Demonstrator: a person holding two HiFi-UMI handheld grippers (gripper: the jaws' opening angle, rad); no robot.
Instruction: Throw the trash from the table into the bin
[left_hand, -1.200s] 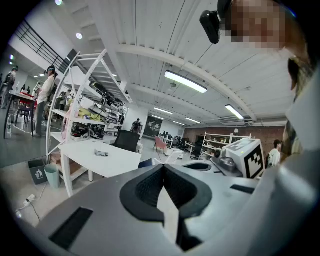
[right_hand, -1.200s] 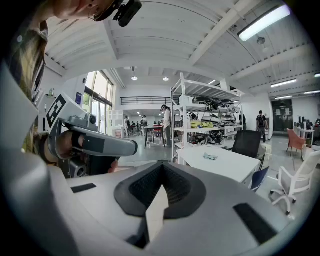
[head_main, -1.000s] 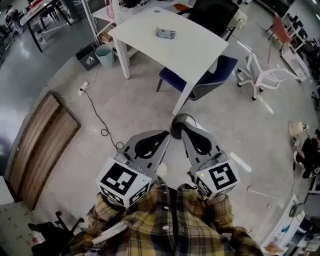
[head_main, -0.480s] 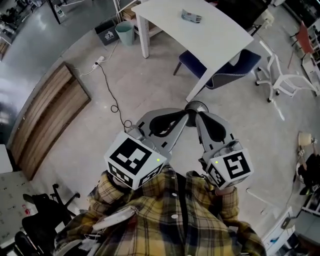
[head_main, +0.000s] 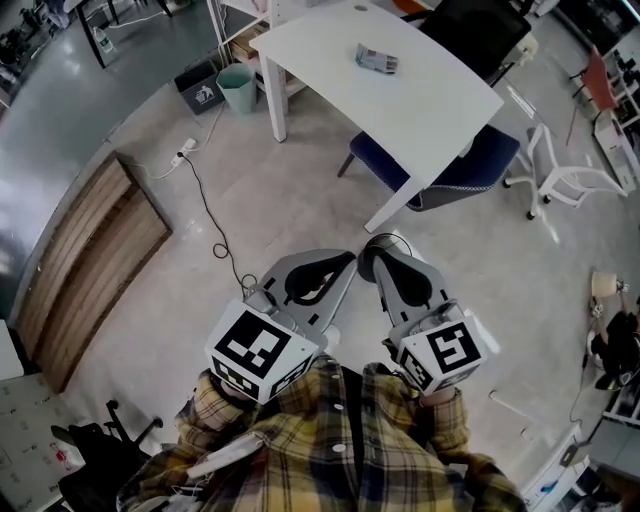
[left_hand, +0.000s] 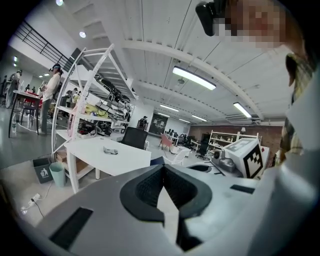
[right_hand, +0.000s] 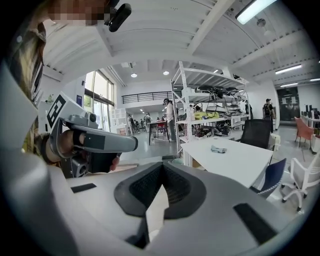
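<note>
A crumpled grey wrapper (head_main: 377, 60) lies on the white table (head_main: 420, 110) far ahead; it also shows as the wrapper (left_hand: 110, 150) and the wrapper (right_hand: 218, 149) in the gripper views. A teal bin (head_main: 238, 88) and a dark bin (head_main: 200, 90) stand on the floor left of the table, by its leg. My left gripper (head_main: 349, 259) and right gripper (head_main: 366, 263) hang side by side over the floor, well short of the table. Both are shut, tips meeting, with nothing between them: left gripper (left_hand: 162, 167), right gripper (right_hand: 162, 167).
A blue chair (head_main: 470, 165) is tucked under the table's near side, with a white chair (head_main: 560, 170) to the right and a black chair (head_main: 480, 30) behind. A cable and power strip (head_main: 185, 152) run across the floor. A wooden board (head_main: 85, 265) lies at left. A white shelf rack (right_hand: 200, 110) stands behind the table.
Both grippers have moved together and now sit lower in the head view than half a second ago. They stay shut and empty. The table has shifted right in view since a second ago.
</note>
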